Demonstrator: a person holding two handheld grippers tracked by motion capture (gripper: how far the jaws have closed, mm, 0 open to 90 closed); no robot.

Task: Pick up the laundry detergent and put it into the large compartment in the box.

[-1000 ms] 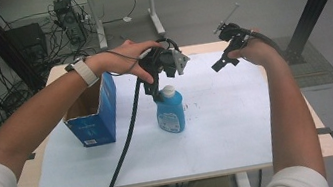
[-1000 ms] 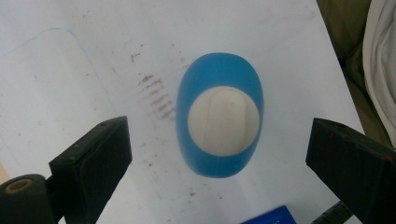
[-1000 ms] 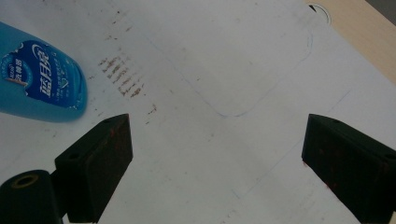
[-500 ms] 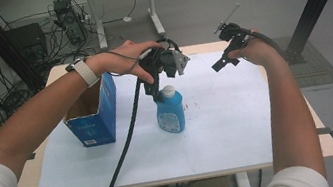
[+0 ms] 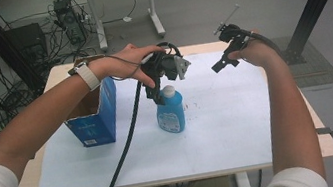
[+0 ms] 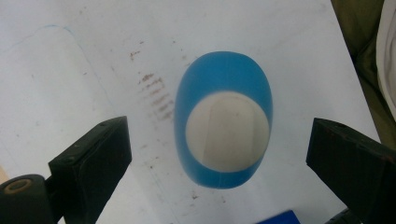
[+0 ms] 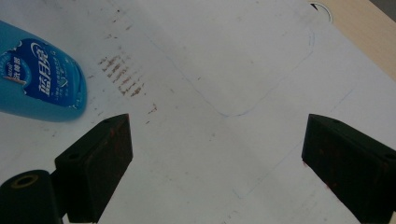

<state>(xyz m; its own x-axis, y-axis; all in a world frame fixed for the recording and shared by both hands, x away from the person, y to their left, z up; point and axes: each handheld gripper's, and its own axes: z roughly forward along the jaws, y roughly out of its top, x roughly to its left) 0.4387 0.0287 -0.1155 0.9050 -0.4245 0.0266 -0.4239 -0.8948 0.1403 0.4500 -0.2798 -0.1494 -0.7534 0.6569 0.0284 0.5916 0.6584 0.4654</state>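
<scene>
Bottle [image 5: 170, 115] of blue liquid, white-capped, upright on the white sheet [image 5: 231, 129], directly beneath the left gripper [image 6: 219, 149], whose jaws stand wide apart on either side of the cap without touching it. Right gripper [image 7: 217, 163] raised well apart from it, jaws spread, empty. Blue carton [image 5: 95, 117] beside the left forearm.

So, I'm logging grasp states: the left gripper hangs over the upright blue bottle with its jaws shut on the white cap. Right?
Not quite. The left gripper does hang over the upright blue bottle, but its jaws are open, standing well apart on either side of the white cap without touching it. The left gripper view shows this.
</scene>
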